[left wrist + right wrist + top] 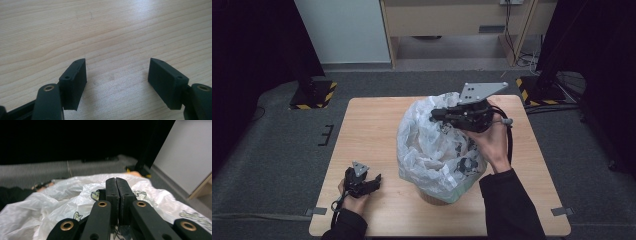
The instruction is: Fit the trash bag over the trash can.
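Table: light wooden table (372, 130) with plain grain, strips of grey tape at its near corners; the left gripper view shows bare wood between and beyond that gripper's pads.
Room: grey carpet all round, dark curtains at both sides, a pale wall panel and a wooden cabinet (452, 20) at the far end, cables trailing by its right leg.
Surroundings: two black stand bases with yellow-and-black hazard tape (314, 94) sit on the floor off the table's far corners, well apart from the work.
Bag: white crinkled plastic bag (432, 145) with small printed marks, standing on the right half of the table, bulging up and draped over a light-coloured container at its foot; what the bag holds is hidden.
Right gripper: right gripper (435, 116) is held over the bag's top far edge, jaws pressed together; in the right gripper view the pads meet with the bag's film lying just under and around them, and whether a fold is pinched between them cannot be told.
Left gripper: left gripper (374, 180) rests low at the table's near left, jaws spread apart with nothing between them, near the bag's left side without touching it.
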`<action>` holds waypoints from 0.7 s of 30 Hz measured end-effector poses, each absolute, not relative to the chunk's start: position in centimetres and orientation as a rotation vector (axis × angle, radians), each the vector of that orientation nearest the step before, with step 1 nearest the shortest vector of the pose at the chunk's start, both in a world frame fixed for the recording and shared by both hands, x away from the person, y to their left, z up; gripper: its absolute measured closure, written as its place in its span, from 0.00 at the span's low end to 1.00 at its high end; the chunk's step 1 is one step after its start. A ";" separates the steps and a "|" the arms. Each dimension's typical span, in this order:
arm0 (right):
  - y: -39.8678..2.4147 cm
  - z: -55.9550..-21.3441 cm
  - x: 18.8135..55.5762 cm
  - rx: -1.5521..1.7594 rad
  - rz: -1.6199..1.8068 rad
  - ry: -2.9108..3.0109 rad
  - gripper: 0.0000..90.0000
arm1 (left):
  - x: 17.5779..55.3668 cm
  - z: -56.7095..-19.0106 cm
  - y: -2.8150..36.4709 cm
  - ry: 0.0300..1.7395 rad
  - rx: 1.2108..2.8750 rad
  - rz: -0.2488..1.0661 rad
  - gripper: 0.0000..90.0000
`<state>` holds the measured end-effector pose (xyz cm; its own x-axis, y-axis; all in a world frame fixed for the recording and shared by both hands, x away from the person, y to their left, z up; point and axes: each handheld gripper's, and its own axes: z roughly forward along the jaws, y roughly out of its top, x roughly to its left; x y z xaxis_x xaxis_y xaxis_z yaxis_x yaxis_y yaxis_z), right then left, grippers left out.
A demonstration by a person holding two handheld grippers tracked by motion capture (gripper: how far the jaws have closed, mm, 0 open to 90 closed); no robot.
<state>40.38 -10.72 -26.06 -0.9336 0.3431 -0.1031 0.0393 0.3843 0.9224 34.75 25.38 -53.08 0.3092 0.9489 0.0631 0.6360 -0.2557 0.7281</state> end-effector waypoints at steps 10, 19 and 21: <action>-8.0 -28.2 41.8 0.367 1.317 2.596 1.00 | 34.8 -53.1 25.4 1.398 1.985 0.678 0.34; -6.0 -29.4 42.0 0.343 1.180 2.706 1.00 | 34.8 -53.1 25.4 1.395 1.988 0.683 0.34; -5.6 -29.8 42.1 0.351 1.147 2.724 1.00 | 34.8 -53.1 25.4 1.396 1.987 0.679 0.34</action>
